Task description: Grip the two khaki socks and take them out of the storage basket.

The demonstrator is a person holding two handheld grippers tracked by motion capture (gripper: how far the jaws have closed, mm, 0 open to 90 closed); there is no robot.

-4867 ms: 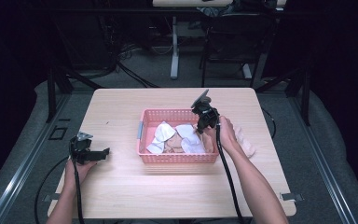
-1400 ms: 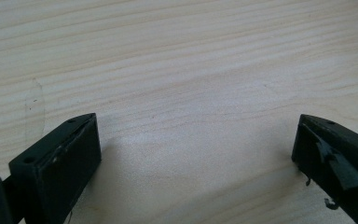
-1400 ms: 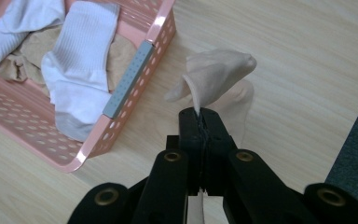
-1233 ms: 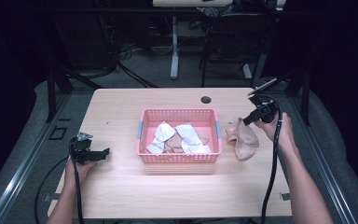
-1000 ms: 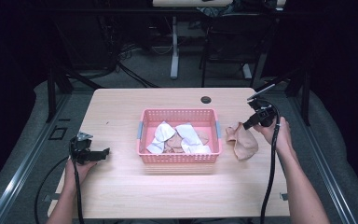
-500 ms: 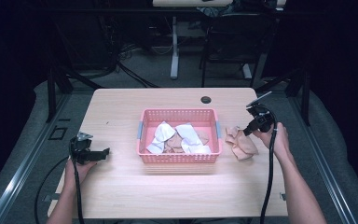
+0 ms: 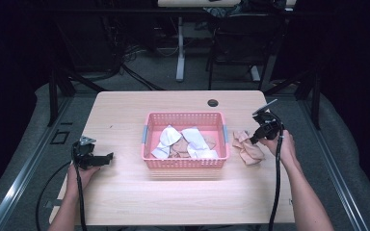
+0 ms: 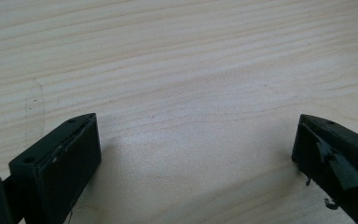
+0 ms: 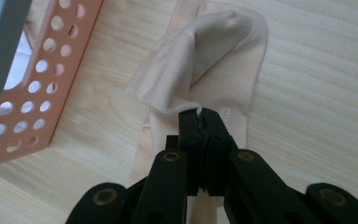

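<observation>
Sock held at its edge beside the basket

Sock [image 9: 214,60] of beige, thin fabric hangs folded from the right gripper [image 9: 200,122], whose jaws are pressed together on a pinch of its upper layer. Just ahead of the jaws the fabric rises in a soft hump, and below them more beige cloth lies flat on the tabletop [image 9: 317,84]. To the left of this gripper, in its own view, stands the pink basket [image 9: 37,88] with its perforated wall, near the sock but not touching it as far as I can see. In the high view the sock [image 7: 247,148] lies between the basket [image 7: 185,163] and the right gripper [image 7: 254,139].

I judge the sock as very light, limp and a little stretchy. It will not keep any shape, so it will sag and fold when lifted. A hold on the edge or cuff, through the full thickness, should be safer than a pinch on one thin layer, which may slip out.

The left gripper [image 8: 191,158] has its jaws wide apart, with nothing between them, over bare tabletop.
</observation>
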